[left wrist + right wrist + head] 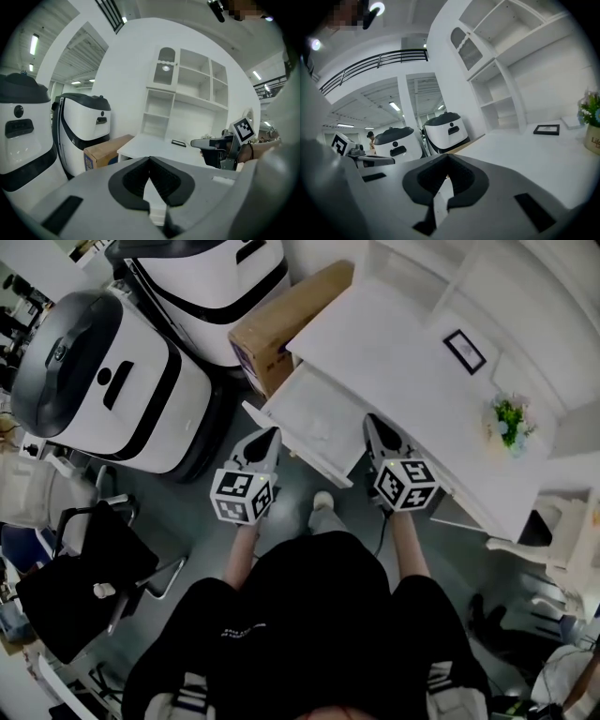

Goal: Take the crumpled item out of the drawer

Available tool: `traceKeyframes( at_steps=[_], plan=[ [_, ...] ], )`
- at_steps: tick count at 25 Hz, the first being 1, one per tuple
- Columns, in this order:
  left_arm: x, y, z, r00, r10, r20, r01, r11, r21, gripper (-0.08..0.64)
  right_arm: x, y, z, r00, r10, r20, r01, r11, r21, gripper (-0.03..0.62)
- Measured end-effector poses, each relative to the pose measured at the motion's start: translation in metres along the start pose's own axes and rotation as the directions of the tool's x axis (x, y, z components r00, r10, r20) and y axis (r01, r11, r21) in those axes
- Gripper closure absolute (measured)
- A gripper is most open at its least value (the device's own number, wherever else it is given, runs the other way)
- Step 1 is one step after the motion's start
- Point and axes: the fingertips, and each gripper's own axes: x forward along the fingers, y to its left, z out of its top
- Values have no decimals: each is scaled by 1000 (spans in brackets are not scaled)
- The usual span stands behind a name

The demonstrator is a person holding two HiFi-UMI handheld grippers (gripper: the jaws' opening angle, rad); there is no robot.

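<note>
- The large white counter, with a white shelf unit at its back, fills the upper right of the head view. Two big white-and-black rounded machines and a brown cardboard box stand at its left end.
- The shallow white drawer stands pulled out of the counter's front toward the person. The opening therefore looks done, and the step in hand is the reach into it.
- The left gripper hovers at the drawer's front left corner. Its own view shows the fingers clenched tip to tip with nothing between them.
- The right gripper hovers at the drawer's right side, near the counter's front edge. Its fingers are likewise pressed together and empty.
- A small black picture frame and a small green potted plant sit well back on the counter, apart from the work.
- The crumpled item seems to be the faint pale lump on the drawer floor, white on white and too blurred to tell its material. Neither gripper view shows it, since both look out level over the counter.
- The next move calls for one gripper to release its fingers, tip down into the drawer and close on the lump. It would then have to lift clear of the drawer walls.
</note>
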Motion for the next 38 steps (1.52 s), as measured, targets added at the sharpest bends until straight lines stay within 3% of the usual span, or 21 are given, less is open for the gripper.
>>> traceKeyframes(
  at_steps=[6, 15, 24, 29, 38],
  plan=[
    [30, 10, -16, 998, 10, -68, -13, 999, -51, 563, 33, -8, -28, 994, 54, -95, -53, 999, 10, 600],
    [64, 33, -43, 985, -7, -174, -6, 997, -74, 561, 78, -10, -77, 962, 96, -256, -98, 995, 5, 600],
    [92, 53, -70, 965, -51, -257, 20, 992, -122, 561, 111, -25, -115, 940, 61, -337, -50, 998, 41, 600],
    [107, 57, -85, 950, -60, -305, 22, 992, -125, 561, 131, -43, -140, 936, 18, -352, 18, 995, 100, 600],
    [127, 57, -93, 939, -93, -331, 48, 989, -142, 563, 163, -61, -190, 883, 14, -469, 59, 988, 143, 600]
  ],
)
